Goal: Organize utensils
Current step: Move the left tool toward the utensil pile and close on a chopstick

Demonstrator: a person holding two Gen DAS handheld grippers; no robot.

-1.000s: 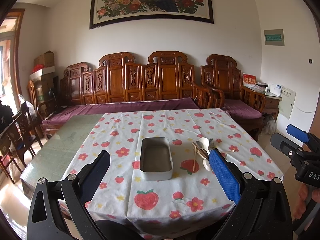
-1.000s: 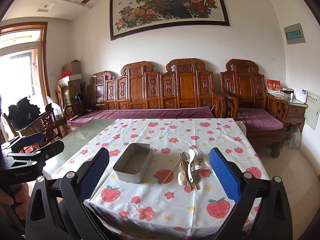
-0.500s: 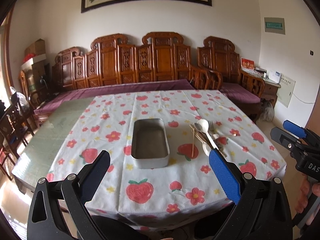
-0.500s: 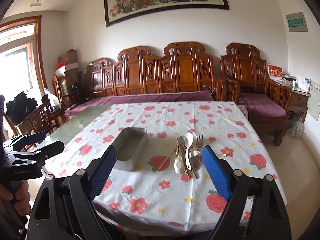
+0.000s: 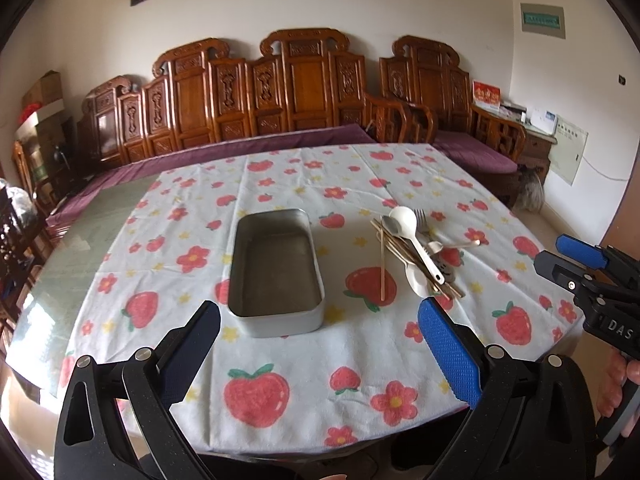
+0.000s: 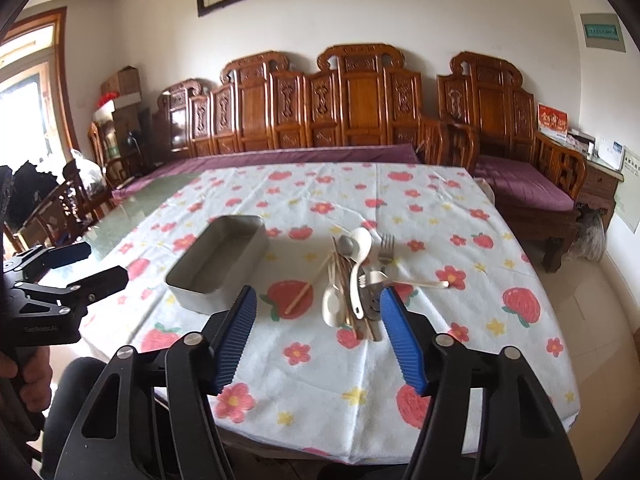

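Observation:
An empty grey metal tin [image 5: 276, 268] [image 6: 218, 262] lies on the strawberry tablecloth. To its right is a heap of utensils [image 5: 416, 252] [image 6: 356, 276]: white spoons, a metal spoon, a fork, chopsticks. My left gripper [image 5: 320, 344] hovers open over the near table edge, in front of the tin, nothing between its fingers. My right gripper [image 6: 316, 324] hangs above the cloth just short of the heap; its jaws are closing with nothing between them. Each gripper shows in the other's view, the right gripper [image 5: 576, 260] and the left gripper [image 6: 80, 264].
The table [image 5: 80, 248] has a bare green glass part left of the cloth. A carved wooden bench with purple cushions [image 5: 280, 136] runs along the far side. Dark chairs [image 6: 64, 204] stand at the left. A hand [image 5: 620, 384] holds the right gripper's handle.
Both grippers have come down and nearer to the table, so tin and utensils look larger. The right gripper's jaws have narrowed. Nothing on the table has moved.

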